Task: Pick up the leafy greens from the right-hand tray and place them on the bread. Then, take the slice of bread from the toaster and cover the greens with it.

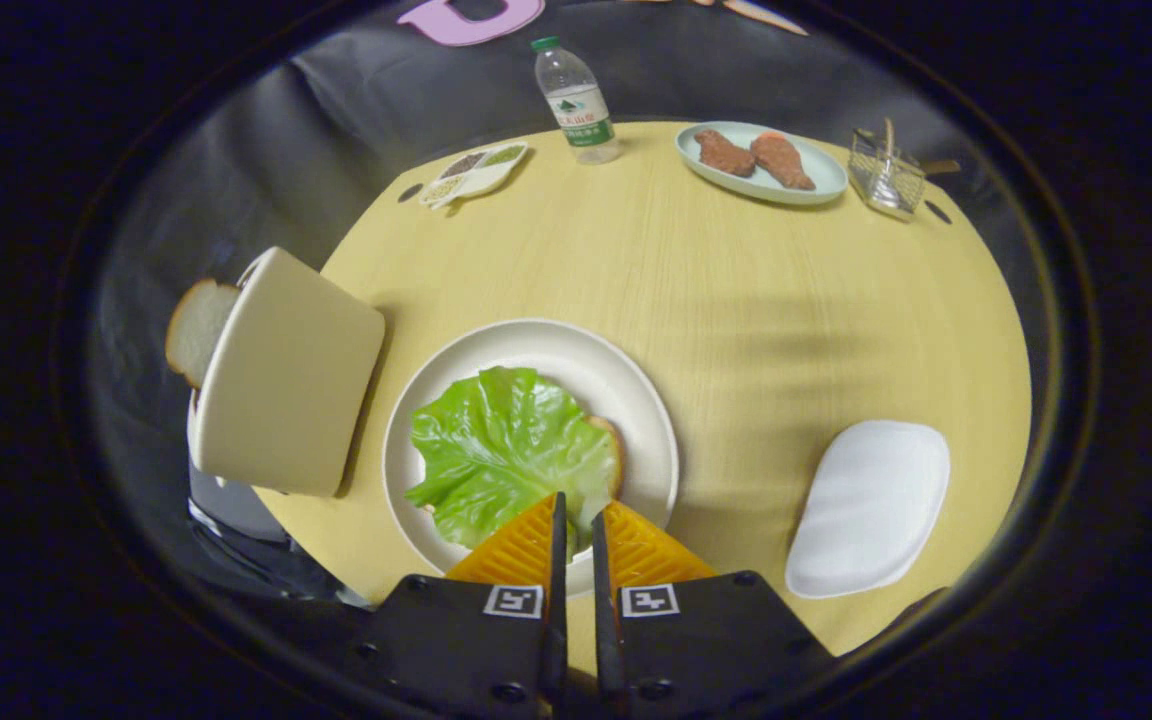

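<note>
Gripper: gripper [576, 520] sat low at the table's near edge, its fingers drawn almost together with only a thin slit between them, tips over the near edge of the lettuce; whether they pinched the leaf could not be told.
Greens: leafy greens [506, 450] lay spread flat on the round plate [626, 380], just ahead of the fingertips at 12 o'clock, covering most of a bread slice.
Bread: bottom slice [612, 445] peeked out from under the leaf at its 3 o'clock edge.
Toaster: cream toaster [286, 375] stood at 9 o'clock from the plate, close beside it.
Toast: second bread slice [198, 330] stuck out of the toaster's far end.
Tray: white tray [871, 505] rested at 3 o'clock from the plate, well apart.
Table: pale wood table [786, 300].
Far side: water bottle [576, 100] at 12 o'clock; spice dish [473, 173] at 11 o'clock; oval plate with two chicken pieces [756, 160] at 1 o'clock; small wire basket [886, 175] just beside that plate.
</note>
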`<state>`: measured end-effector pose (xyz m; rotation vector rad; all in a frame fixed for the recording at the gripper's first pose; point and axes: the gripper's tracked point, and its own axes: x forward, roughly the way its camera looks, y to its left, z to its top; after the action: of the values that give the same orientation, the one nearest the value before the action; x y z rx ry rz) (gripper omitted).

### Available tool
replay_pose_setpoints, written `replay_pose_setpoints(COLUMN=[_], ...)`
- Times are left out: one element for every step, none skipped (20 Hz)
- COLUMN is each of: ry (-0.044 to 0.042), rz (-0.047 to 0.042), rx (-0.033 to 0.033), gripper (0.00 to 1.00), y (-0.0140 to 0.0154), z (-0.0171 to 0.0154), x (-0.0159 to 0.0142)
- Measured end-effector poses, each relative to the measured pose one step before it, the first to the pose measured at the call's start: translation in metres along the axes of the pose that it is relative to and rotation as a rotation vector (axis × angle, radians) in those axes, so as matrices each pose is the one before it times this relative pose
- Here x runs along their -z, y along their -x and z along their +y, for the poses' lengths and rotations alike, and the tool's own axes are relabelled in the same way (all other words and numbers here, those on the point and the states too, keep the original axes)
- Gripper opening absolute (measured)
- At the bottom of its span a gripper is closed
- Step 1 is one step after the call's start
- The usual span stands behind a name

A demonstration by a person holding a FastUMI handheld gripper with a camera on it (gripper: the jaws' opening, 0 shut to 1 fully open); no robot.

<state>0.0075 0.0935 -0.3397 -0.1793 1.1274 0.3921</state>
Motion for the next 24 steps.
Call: replay_pose_setpoints(ry=[0.04087, 0.03315, 0.02453, 0.01223, -0.00375, -0.02077, -0.03413, -0.04309, -0.04161, -0.03005, -0.01922, -0.01062, -0.00203, -0.00251, -0.00760, -0.02157, -0.04063, -0.05325, -0.05610, -0.04269, -0.02394, -0.01013, -0.00866, -0.01288], rz=[-0.01454, -0.00446, 0.00061, 0.00839, 0.01079, 0.01199, 0.01084, 0.00748, 0.01004, 0.00894, 0.01026, 0.01229, 0.01789, 0.02289, 0.03024, 0.03270, 0.03106, 0.02886, 0.01753, 0.01704, 0.01229, 0.00857, 0.00992, 0.00225], rx=[0.02661, 0.02314, 0.01450, 0.00933, -0.00603, -0.01290, -0.02076, -0.02398, -0.02229, -0.01636, -0.00810, -0.01034, -0.00861, -0.01064, -0.01698, -0.02372, -0.02743, -0.02191, -0.01609, -0.01345, -0.00912, -0.00646, -0.01133, -0.01792], gripper=[0.17, 0.24, 0.32, 0.40, 0.47, 0.55, 0.63, 0.70, 0.78, 0.85, 0.93, 1.00, 1.00, 1.00, 1.00, 1.00, 1.00, 1.00, 1.00, 1.00, 1.00, 1.00, 1.00, 1.00], y=[0.00536, 0.00419, 0.00417, 0.00475, 0.00378, 0.00680, 0.00783, 0.00792, 0.00817, 0.00677, 0.00499, 0.00434, 0.00305, 0.00294, 0.00298, 0.00311, 0.00334, 0.00340, 0.00142, 0.00090, -0.00002, -0.00017, -0.00037, -0.00113], z=[-0.00164, -0.00096, 0.00060, 0.00118, 0.00269, 0.00560, 0.00675, 0.00708, 0.00896, 0.00819, 0.00702, 0.00887, 0.00944, 0.01144, 0.01337, 0.01537, 0.01651, 0.01586, 0.01483, 0.01388, 0.01251, 0.01238, 0.01320, 0.01520], x=[-0.00039, 0.00010, 0.00272, 0.00222, 0.00201, 0.00191, -0.00103, -0.00153, -0.00242, -0.00226, -0.00216, -0.00232, -0.00063, 0.00088, 0.00049, 0.00116, -0.00158, -0.00275, -0.00477, -0.00349, -0.00364, -0.00349, -0.00272, -0.00274])
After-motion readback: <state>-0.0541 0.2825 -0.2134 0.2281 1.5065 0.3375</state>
